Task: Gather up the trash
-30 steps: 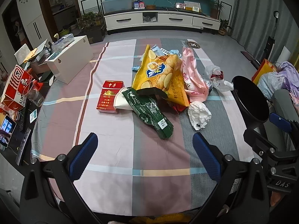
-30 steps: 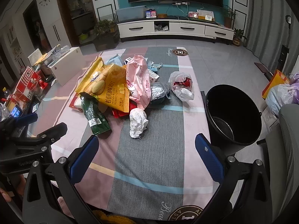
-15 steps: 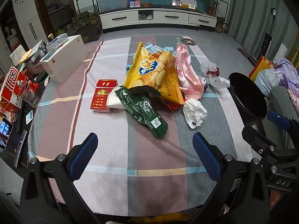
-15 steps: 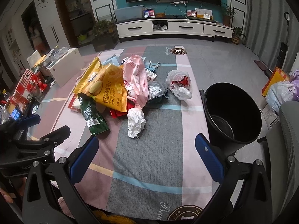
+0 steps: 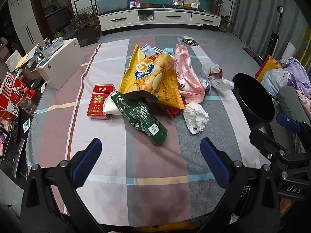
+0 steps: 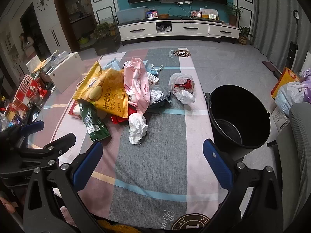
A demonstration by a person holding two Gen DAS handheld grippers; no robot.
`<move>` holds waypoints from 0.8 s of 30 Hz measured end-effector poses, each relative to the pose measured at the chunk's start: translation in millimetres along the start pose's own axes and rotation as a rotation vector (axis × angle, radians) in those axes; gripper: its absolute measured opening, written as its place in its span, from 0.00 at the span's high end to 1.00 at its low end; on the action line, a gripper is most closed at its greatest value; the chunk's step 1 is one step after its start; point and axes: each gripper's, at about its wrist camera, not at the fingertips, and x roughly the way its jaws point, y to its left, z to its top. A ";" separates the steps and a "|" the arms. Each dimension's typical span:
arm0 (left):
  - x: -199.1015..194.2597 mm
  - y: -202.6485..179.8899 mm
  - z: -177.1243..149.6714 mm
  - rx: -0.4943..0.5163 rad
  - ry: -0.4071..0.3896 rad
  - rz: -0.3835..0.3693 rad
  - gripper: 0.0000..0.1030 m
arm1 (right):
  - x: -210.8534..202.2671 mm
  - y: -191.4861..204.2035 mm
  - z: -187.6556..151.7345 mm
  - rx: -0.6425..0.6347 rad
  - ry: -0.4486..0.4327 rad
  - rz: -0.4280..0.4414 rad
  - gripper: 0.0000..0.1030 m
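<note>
A heap of trash lies mid-table: a yellow chip bag (image 5: 153, 77) (image 6: 108, 95), a green wrapper (image 5: 143, 118) (image 6: 93, 122), a pink bag (image 5: 186, 73) (image 6: 138, 81), a crumpled white paper (image 5: 195, 117) (image 6: 137, 128), a red carton (image 5: 100, 102) and a white plastic bag (image 5: 215, 76) (image 6: 182, 87). A black bucket (image 6: 239, 116) (image 5: 252, 99) stands off the table's right edge. My left gripper (image 5: 150, 159) hangs open over the near cloth, short of the heap. My right gripper (image 6: 152, 161) is open too, nothing between its fingers.
The table carries a striped pink and grey cloth (image 5: 155, 174). A white box (image 5: 62, 68) sits on the left, with red cartons and a glass (image 5: 25, 103) beside it. Bags (image 6: 291, 95) lie on the floor at right. A TV cabinet (image 6: 178, 29) stands at the back.
Both grippers have drawn back and risen slightly, so the heap looks a little farther and smaller. Both stay open and nothing has been picked up.
</note>
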 end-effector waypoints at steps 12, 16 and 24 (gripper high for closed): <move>3.3 -4.2 1.0 0.008 0.002 -0.003 0.02 | 0.9 -2.3 0.2 0.008 0.001 -0.002 0.02; 6.1 -5.2 1.7 0.010 0.006 -0.006 0.02 | 3.6 -6.8 0.4 0.014 0.006 -0.005 0.02; 12.2 -6.1 3.9 0.009 0.018 -0.009 0.02 | 9.8 -9.6 2.1 0.022 0.018 -0.007 0.03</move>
